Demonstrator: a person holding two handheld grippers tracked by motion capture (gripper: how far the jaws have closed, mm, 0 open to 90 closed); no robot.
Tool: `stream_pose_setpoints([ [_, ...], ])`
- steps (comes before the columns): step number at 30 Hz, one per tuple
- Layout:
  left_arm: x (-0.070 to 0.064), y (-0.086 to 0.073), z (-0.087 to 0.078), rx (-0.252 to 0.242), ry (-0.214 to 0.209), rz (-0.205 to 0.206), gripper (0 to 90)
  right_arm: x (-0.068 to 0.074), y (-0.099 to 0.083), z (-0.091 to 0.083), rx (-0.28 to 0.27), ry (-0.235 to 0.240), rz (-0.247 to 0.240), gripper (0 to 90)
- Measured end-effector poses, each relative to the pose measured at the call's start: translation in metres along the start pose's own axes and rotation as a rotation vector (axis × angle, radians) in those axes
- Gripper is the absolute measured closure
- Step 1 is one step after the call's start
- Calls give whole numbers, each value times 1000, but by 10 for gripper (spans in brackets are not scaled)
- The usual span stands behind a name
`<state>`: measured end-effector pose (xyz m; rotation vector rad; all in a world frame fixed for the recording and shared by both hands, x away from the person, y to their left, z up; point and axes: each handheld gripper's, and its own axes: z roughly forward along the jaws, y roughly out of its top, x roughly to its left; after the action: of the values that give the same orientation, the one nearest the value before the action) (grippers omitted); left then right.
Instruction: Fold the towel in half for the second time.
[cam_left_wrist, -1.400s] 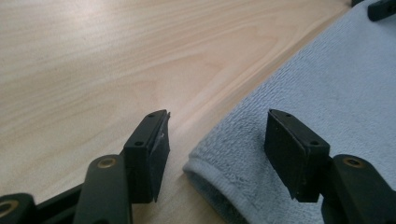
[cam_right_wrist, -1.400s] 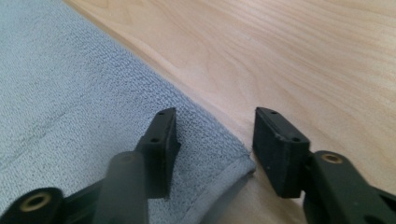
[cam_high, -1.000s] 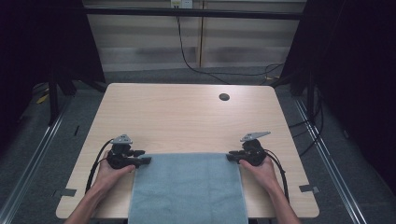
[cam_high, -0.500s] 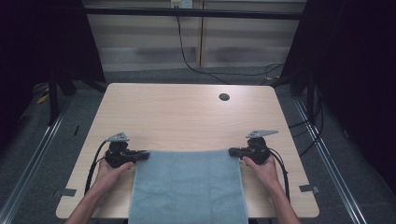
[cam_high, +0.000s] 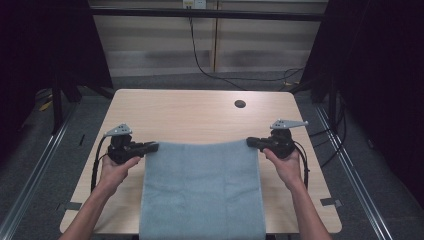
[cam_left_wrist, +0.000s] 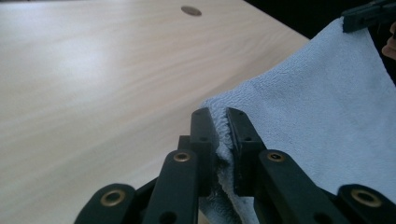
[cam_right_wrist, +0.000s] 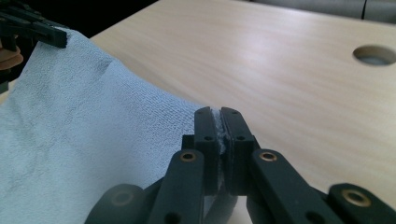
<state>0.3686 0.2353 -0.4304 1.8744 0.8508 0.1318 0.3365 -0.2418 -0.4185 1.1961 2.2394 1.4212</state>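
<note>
Where the high view looks down on the counter (cam_high: 200, 117), a pale blue towel (cam_high: 202, 192) lies spread over its near half and hangs past the near edge. The left claw (cam_high: 151, 146) grips the towel's far left corner and the right claw (cam_high: 252, 142) the far right one, so the far hem stretches between them with a slight sag. A round hole (cam_high: 240, 104) sits in the counter well beyond the towel.

From the left gripper view, the left claw (cam_left_wrist: 222, 126) is clamped on a bunched fold of towel (cam_left_wrist: 322, 112), its jaws nearly together with cloth between them; the other claw pinches the far corner at upper right. The cloth rises off the wood here, which the high view does not make plain.

From the right gripper view, the right claw (cam_right_wrist: 219, 128) is pressed tight on a thin edge of towel (cam_right_wrist: 84, 140), and the hole (cam_right_wrist: 373, 54) lies off to the right.

Compared with a second ago, both claws have carried the hem farther up the counter, and more towel lies on the wood.
</note>
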Motion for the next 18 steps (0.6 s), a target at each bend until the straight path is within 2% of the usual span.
stream_pose_setpoints([
  [1, 0, 0, 0, 0, 0, 0, 823, 0, 0, 0, 0, 0, 0, 864],
  [2, 3, 9, -2, -16, 11, 4, 823, -2, 8, -1, -16, -4, 6, 864],
  [4, 5, 18, -4, -28, 20, 7, 823, -5, 15, -2, -32, -10, 6, 865],
  [9, 11, 35, -2, -55, 43, -5, 823, -9, 30, -4, -66, -16, 9, 866],
  [10, 12, 38, -1, -55, 61, -7, 824, -11, 36, -3, -77, -18, 8, 866],
  [15, 21, 55, 10, -81, 80, -28, 828, -19, 47, 3, -80, -29, 17, 867],
  [16, 21, 55, 10, -81, 80, -28, 829, -21, 50, 3, -86, -33, 16, 867],
  [18, 22, 69, 10, -99, 86, -16, 829, -24, 57, 2, -90, -39, 15, 867],
])
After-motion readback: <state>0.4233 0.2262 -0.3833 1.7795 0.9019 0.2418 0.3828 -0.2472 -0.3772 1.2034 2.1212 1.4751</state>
